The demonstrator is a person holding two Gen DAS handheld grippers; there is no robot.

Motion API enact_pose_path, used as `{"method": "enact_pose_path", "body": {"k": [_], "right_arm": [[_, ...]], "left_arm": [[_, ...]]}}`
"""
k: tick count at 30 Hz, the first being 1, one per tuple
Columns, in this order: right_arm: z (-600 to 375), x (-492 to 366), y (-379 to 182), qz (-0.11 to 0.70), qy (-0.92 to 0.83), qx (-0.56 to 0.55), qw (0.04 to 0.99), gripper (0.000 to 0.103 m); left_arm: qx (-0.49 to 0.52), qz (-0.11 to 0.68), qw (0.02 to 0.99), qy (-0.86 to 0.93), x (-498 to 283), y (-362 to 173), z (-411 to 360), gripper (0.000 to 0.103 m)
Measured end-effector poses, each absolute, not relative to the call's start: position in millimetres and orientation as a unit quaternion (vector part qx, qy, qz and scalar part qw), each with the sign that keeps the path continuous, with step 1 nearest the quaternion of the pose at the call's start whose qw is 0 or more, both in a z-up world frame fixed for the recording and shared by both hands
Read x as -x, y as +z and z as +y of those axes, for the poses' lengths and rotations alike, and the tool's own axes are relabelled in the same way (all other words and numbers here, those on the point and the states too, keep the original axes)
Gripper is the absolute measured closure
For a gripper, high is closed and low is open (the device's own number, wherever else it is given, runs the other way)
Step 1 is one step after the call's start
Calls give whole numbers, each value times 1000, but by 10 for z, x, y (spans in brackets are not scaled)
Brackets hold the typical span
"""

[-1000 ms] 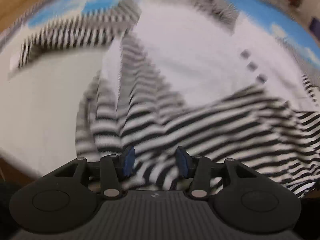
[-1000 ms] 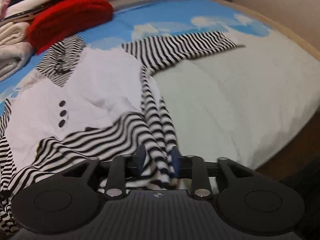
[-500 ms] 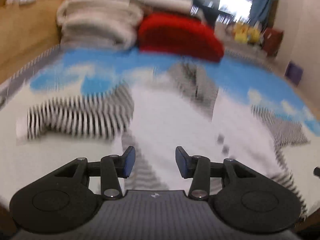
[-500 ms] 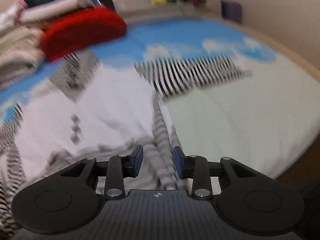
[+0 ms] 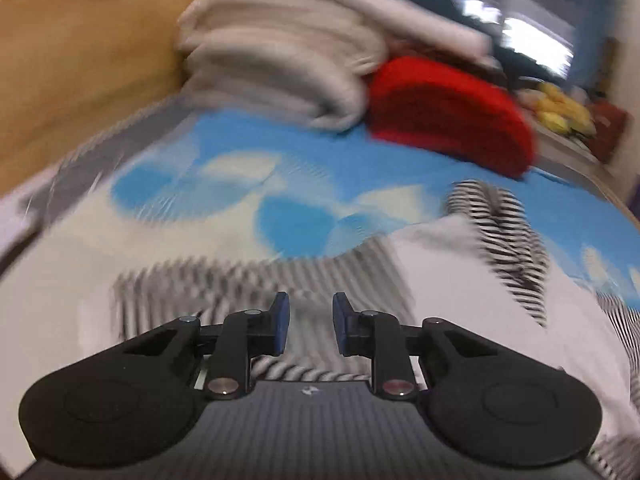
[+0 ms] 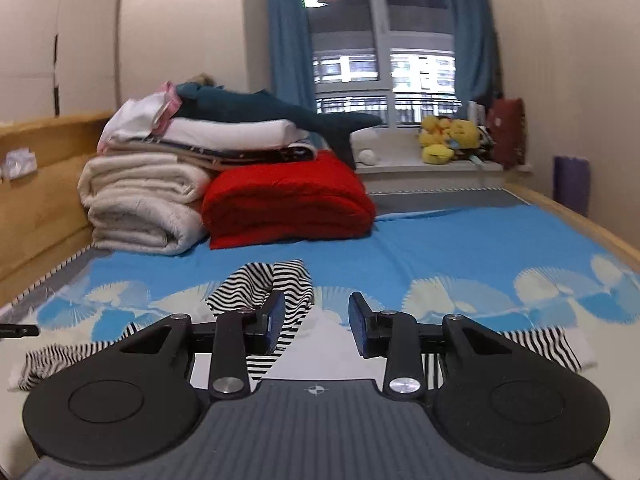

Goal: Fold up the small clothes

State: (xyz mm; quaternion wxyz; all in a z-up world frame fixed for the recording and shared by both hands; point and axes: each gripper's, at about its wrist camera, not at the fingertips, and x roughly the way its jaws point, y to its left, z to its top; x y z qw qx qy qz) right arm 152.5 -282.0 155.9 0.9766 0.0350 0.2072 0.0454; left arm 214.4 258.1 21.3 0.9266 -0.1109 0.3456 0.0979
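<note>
Striped top (image 6: 276,292) lies spread on the bed (image 6: 460,248); left gripper (image 5: 307,326) closing empty, right gripper (image 6: 316,322) part-open, empty. Best pinch both sleeve ends (image 6: 536,346) squarely before folding inward.

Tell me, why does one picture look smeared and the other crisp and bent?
Left wrist view: motion blur smears the striped top and the red blanket, while the tongs stay sharp. Right wrist view: crisp all over, but the fisheye lens bows the walls and the window.

Bed (image 6: 460,240) with striped top (image 6: 276,280), red blanket (image 6: 288,200), folded linens (image 6: 144,204).
</note>
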Motion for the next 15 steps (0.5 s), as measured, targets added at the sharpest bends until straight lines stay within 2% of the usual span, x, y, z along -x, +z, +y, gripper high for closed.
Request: {"method": "enact_pose_path", "body": {"k": [4,7,15], "right_arm": [[-2728,-1843,1301,236,47,-28,970,64],[-2601,-2010,1077,289,28,-41,956,64],[-2284,-2296,997,310,58,-31,948,64]], "left_arm": [[173,370,901,149,-2183,-10,3094,77],[252,392,863,193,-2166,-216,3543,77],[440,409,755,263,-2001,-716,4398,73]]}}
